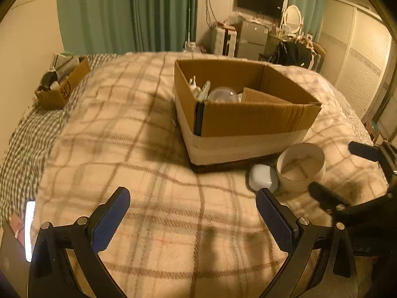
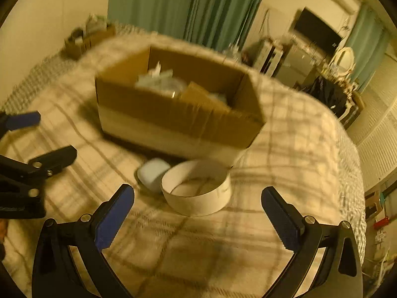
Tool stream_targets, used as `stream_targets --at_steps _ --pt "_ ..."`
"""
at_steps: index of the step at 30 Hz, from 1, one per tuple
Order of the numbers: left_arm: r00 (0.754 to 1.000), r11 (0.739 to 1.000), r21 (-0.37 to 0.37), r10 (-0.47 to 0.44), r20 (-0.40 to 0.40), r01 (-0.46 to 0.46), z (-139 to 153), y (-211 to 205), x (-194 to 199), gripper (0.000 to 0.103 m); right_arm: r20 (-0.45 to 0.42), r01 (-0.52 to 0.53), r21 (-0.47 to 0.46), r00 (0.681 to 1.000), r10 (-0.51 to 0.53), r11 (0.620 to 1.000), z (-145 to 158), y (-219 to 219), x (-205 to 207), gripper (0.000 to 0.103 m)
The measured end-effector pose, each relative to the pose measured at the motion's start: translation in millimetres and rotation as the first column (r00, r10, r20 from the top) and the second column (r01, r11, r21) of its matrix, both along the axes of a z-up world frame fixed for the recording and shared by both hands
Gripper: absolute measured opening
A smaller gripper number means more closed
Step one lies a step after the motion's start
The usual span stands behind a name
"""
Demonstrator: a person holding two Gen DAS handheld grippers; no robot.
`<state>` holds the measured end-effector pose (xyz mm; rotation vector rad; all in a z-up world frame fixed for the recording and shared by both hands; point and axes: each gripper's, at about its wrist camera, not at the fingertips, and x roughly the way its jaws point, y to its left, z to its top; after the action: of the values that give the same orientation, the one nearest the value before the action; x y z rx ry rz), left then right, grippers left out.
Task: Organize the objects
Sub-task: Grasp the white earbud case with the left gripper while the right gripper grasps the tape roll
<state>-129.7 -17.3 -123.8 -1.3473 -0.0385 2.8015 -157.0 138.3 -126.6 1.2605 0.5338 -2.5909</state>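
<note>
An open cardboard box stands on the plaid blanket and holds several pale items and a clear dome. In front of it lie a white ring-shaped tape roll and a small white rounded case, side by side. My left gripper is open and empty, above bare blanket left of the case. My right gripper is open and empty, just short of the tape roll. It also shows in the left wrist view, and the left gripper shows in the right wrist view.
A smaller cardboard box with clutter sits at the bed's far left. A lit phone lies at the near left edge. Green curtains, a TV, a small fridge and a dresser stand beyond the bed.
</note>
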Motion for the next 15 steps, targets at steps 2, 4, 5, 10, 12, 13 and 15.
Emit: stream_targets --at_steps 2,4,5,10,12,13,15 --pt "1.0 1.0 0.004 0.013 0.014 -0.013 -5 -4 -2 0.103 0.045 0.001 0.036 0.999 -0.003 0.999 -14 -3 -13 0.102" --pt "0.999 0.999 0.01 0.033 0.039 -0.033 -11 -9 -6 0.103 0.075 0.007 0.07 0.997 -0.012 0.997 -27 -5 -24 0.102" --pt "0.998 0.999 0.016 0.036 0.043 -0.036 -12 -10 -7 0.103 0.093 0.017 0.089 0.995 -0.025 0.996 -34 -5 -31 0.102" --pt "0.998 0.999 0.008 0.043 0.043 -0.043 -12 -9 -8 0.103 0.159 0.021 0.077 0.987 -0.033 0.997 -53 -2 -43 0.085" --pt "0.998 0.999 -0.007 0.045 0.045 -0.045 -12 -6 -8 0.103 0.124 0.02 0.079 0.992 -0.03 0.997 -47 0 -36 0.085" --pt "0.998 0.999 -0.011 0.046 0.045 -0.046 -11 -5 -8 0.103 0.093 0.023 0.071 0.995 -0.03 0.997 -39 3 -29 0.085" --pt "0.998 0.999 -0.009 0.047 0.041 -0.046 -9 -1 -7 0.103 0.049 0.032 0.042 0.998 -0.034 0.999 -25 11 -19 0.085"
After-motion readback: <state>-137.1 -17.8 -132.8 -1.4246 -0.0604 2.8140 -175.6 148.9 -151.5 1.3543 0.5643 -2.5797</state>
